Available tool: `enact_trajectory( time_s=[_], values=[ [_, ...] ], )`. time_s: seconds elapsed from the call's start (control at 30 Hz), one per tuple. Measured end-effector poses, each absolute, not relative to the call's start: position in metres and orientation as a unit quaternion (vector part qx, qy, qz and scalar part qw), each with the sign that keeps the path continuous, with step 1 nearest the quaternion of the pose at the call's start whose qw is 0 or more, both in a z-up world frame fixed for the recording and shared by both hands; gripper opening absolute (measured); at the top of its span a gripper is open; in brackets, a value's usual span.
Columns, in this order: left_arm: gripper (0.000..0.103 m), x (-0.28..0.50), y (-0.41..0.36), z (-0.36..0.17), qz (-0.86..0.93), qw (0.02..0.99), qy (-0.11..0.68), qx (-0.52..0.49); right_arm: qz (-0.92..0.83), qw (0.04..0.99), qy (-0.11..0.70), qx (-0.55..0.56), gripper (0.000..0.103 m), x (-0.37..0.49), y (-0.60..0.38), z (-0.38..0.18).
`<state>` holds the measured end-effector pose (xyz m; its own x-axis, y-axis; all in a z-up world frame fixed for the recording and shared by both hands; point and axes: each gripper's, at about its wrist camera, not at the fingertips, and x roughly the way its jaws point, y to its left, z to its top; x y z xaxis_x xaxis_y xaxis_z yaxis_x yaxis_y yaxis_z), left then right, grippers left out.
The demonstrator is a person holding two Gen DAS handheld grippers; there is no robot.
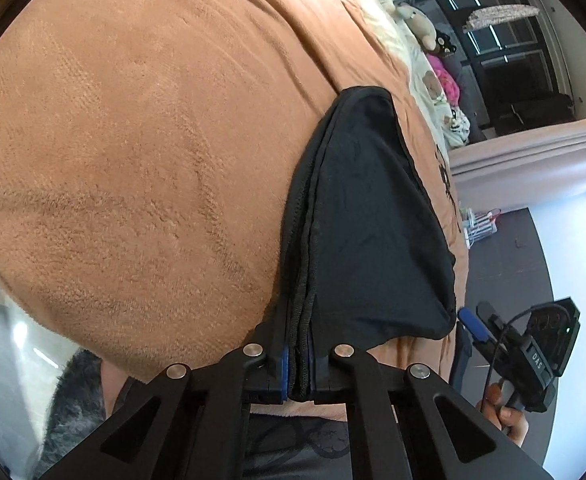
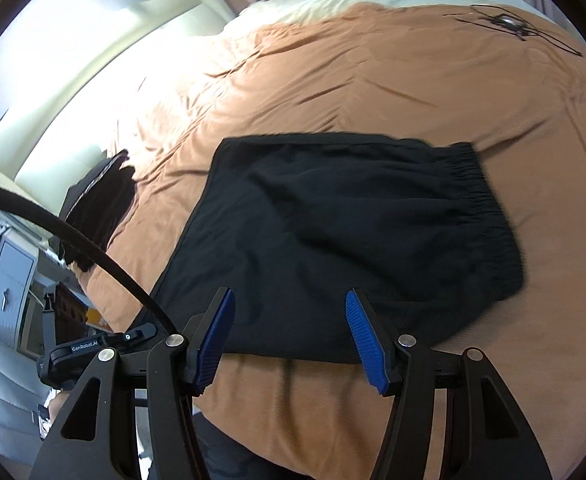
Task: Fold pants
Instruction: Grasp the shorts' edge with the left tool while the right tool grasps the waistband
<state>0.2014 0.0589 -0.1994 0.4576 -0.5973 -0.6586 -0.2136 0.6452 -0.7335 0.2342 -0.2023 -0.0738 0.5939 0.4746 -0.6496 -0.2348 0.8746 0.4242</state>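
The black pants (image 1: pixel 373 220) lie folded into a compact stack on the brown blanket (image 1: pixel 133 160). My left gripper (image 1: pixel 299 360) is shut on the stack's near edge, with several fabric layers pinched between its blue pads. In the right wrist view the pants (image 2: pixel 353 240) spread flat, their elastic waistband (image 2: pixel 481 200) at the right. My right gripper (image 2: pixel 291 340) hovers open over the near edge of the pants, nothing between its fingers (image 2: pixel 367 340). The left wrist view shows that right gripper (image 1: pixel 479 318) at the lower right, held by a hand (image 1: pixel 505 416).
Another dark garment (image 2: pixel 101 200) lies at the blanket's left edge. A black cable (image 2: pixel 93 248) crosses the lower left. Pillows and plush toys (image 1: pixel 421 28) line the bed's head. A thin black wire tangle (image 2: pixel 509 24) rests on the far blanket. A drawer unit (image 2: pixel 9 288) stands beside the bed.
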Motion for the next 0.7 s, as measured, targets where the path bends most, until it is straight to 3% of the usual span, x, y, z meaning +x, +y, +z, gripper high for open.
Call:
enact_trajectory(
  time_s=[0.2, 0.33, 0.53, 0.7],
  values=[
    [0.006, 0.197, 0.065, -0.195, -0.129, 0.756, 0.497, -0.406, 0.211, 0.872, 0.425, 0.118, 0.056, 0.254, -0.164, -0.093],
    [0.006, 0.195, 0.067, -0.194, -0.130, 0.755, 0.495, -0.410, 0.207, 0.855, 0.468, 0.087, 0.045, 0.266, -0.143, -0.119],
    [0.007, 0.200, 0.064, -0.195, -0.129, 0.752, 0.502, -0.407, 0.216, 0.838, 0.499, 0.042, 0.045, 0.273, -0.125, -0.128],
    [0.026, 0.202, 0.066, -0.194, -0.117, 0.756, 0.495, -0.412, 0.205, 0.860, 0.464, 0.057, 0.045, 0.294, -0.130, -0.112]
  ],
)
